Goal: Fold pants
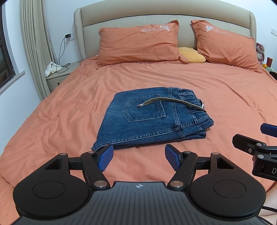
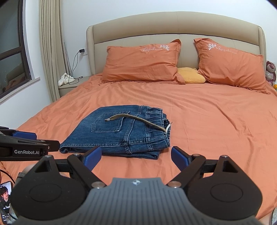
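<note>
Blue denim pants (image 1: 148,117) lie folded into a compact stack on the orange bed sheet (image 1: 69,107), back pocket up, elastic waistband to the right. A khaki drawstring (image 1: 173,102) lies across the top. The pants also show in the right wrist view (image 2: 119,133). My left gripper (image 1: 139,157) is open and empty, just in front of the stack's near edge. My right gripper (image 2: 135,157) is open and empty, also just short of the stack. The right gripper shows at the right edge of the left wrist view (image 1: 259,147).
Two orange pillows (image 1: 138,45) (image 1: 226,45) and a yellow cushion (image 1: 190,54) lean on the beige headboard (image 1: 164,15). A bedside table (image 1: 58,72) with a white cloth and charger cable stands at the left, by curtains. A phone (image 2: 6,199) lies at the lower left.
</note>
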